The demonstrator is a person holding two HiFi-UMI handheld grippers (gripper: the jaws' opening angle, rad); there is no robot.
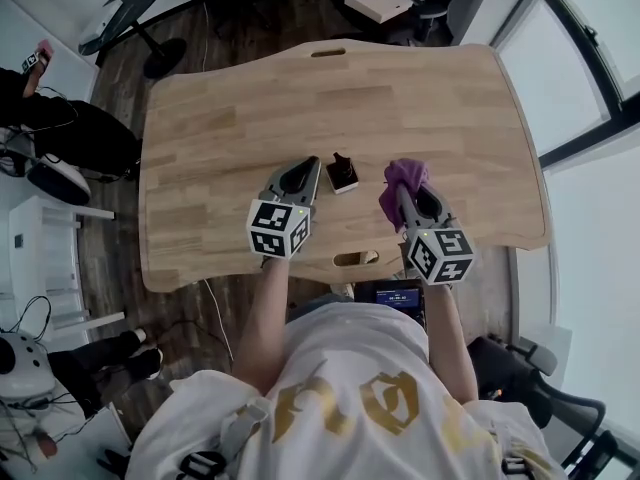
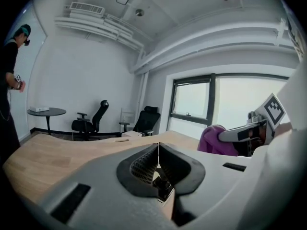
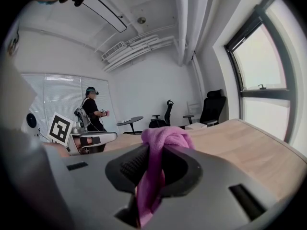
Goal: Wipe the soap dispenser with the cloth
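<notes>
The soap dispenser (image 2: 162, 185) mostly hides behind the left gripper (image 2: 158, 148). The cloth (image 3: 165, 137) has its tail vanishing down inside the right gripper (image 3: 154, 153).

1. Pale wooden bench (image 1: 430, 98), slot cut through near its far edge.
2. Round dark side table (image 1: 125, 10) on the floor beyond the bench's far left corner.
3. Two black office chairs (image 2: 91, 121) by the white wall, near the window (image 2: 192, 99).
4. Person (image 3: 92, 110) standing well apart, before the blinds (image 3: 57, 97).
</notes>
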